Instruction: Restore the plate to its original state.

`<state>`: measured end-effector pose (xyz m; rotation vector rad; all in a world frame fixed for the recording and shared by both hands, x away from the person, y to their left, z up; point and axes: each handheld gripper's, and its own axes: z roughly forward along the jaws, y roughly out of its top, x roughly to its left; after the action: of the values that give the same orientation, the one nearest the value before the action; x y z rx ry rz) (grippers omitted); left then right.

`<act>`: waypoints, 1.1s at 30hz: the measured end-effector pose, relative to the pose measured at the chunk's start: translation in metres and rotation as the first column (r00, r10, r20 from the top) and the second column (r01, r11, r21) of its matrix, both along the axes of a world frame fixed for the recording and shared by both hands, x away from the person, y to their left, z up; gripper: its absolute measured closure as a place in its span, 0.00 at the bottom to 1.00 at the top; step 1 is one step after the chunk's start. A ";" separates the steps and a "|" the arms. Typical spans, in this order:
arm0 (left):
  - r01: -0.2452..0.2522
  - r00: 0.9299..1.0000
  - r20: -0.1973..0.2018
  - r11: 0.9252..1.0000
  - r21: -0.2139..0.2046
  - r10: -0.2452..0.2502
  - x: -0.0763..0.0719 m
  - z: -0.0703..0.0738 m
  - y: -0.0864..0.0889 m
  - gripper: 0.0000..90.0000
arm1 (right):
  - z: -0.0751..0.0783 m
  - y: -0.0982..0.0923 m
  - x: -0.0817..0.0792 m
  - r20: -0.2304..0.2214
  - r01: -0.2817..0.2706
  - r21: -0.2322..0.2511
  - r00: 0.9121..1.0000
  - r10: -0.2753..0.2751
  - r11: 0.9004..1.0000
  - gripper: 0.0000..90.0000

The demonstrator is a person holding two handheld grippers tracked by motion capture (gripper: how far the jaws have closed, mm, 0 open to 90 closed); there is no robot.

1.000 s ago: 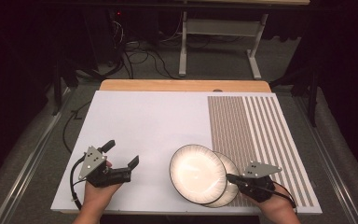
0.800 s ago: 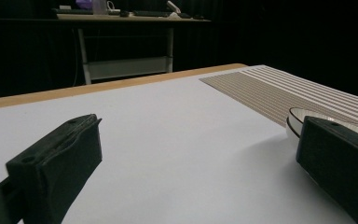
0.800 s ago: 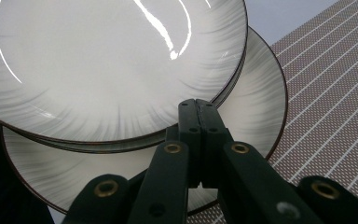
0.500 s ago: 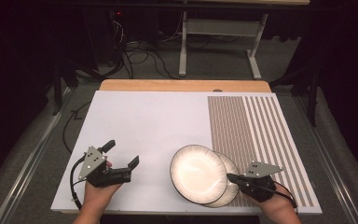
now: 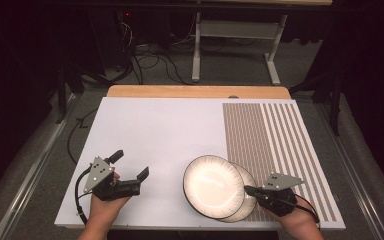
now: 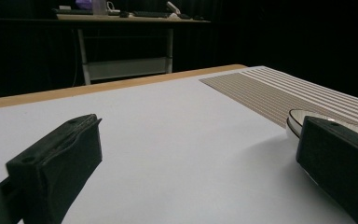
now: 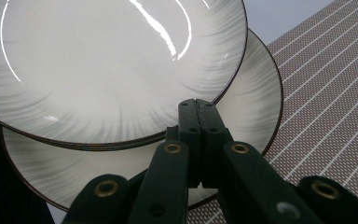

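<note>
High view, upper plate (image 5: 213, 185): lies near the near edge of the table, right of the middle, offset to the left on the lower plate (image 5: 246, 197) and covering most of it; a crescent of the lower one shows at the right.
Right gripper view, plates: the upper plate (image 7: 107, 65) overlaps the lower plate (image 7: 256, 107); both are white with grey streaks and a dark rim.
Right gripper (image 5: 249, 190): jaws pressed flat together, tip at the right edge of the stack, above the lower plate's rim; whether it touches a rim cannot be told. Nothing is gripped between the jaws.
Right gripper view, tip (image 7: 198, 108): closed jaws meet just at the rim of the upper plate, over the lower plate.
Left gripper (image 5: 130, 165): jaws spread wide and empty, resting low on the white mat (image 5: 155, 135) well to the left of the plates.
Striped zone (image 5: 275, 145): brown-lined panel at the right; the stack sits at its left border.
Progress, as judged: the work looks early; the plates are stacked askew, neither is lifted, and separating or shifting them appears yet to be done.
</note>
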<state>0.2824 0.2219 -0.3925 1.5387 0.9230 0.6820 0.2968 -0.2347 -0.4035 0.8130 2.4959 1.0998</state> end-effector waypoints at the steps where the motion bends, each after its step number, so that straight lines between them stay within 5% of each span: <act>1: 0.000 1.000 0.000 1.000 0.000 0.000 0.000 0.000 0.000 0.01 | 0.000 0.000 0.000 -0.001 0.001 0.001 1.000 -0.001 1.000 1.00; 33: 0.001 1.000 0.000 1.000 0.002 -0.001 0.000 0.000 0.001 0.01 | 0.000 -0.002 0.000 -0.001 0.003 0.004 1.000 -0.003 1.000 1.00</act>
<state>0.2823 0.2225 -0.3927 1.5410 0.9215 0.6821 0.2966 -0.2369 -0.4033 0.8191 2.4932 1.1042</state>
